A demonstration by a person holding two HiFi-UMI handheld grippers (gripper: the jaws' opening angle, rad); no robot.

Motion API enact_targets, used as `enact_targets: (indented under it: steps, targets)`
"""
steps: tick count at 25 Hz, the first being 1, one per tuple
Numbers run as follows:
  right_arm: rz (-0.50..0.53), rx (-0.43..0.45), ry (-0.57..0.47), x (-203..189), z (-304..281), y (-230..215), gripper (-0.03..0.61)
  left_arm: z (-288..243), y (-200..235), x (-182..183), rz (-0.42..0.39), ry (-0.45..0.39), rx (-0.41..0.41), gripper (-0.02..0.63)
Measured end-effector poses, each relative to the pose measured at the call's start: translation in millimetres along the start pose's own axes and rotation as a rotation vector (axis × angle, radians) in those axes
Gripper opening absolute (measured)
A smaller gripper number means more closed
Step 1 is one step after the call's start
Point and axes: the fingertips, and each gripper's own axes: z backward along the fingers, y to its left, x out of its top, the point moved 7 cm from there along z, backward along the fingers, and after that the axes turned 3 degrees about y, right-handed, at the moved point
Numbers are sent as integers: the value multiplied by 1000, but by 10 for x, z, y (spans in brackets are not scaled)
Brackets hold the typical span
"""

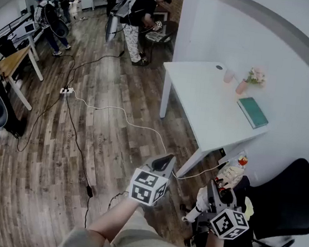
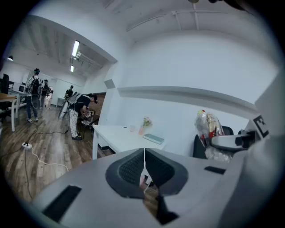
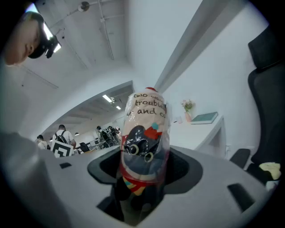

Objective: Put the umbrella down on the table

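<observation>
Right gripper (image 1: 220, 192): jaws spread wide, clamped on folded umbrella (image 3: 144, 138) in clear sleeve with cartoon print. Umbrella held in air, off near end of white table (image 1: 201, 103), beside black chair (image 1: 288, 195). Left gripper (image 2: 144, 173): jaws together, nothing between. On table, far right: teal book (image 1: 252, 112), pink vase (image 1: 242, 86).

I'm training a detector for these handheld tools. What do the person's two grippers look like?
The left gripper and the right gripper are two-jaw tools with broad, light grey, wedge-shaped bodies. Each carries a white cube printed with black square markers. The pads inside the jaws are dark grey and ribbed, set in a rounded dark recess.
</observation>
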Motion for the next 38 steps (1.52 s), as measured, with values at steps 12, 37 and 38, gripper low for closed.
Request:
enact_targets:
  steps: [12,37,38]
  targets:
    - [51,-55,-29,-141,2516,-607,262,1117,-2460,-794,-13,34,-10,9]
    - [91,-56,-39,-241,3057,-619,261,1451,-2995,-851,-27,-24,-19,9]
    - [94,-55,-38,-246,3056,-628,261,1441,-3012,-858,-28,-24,-20,9]
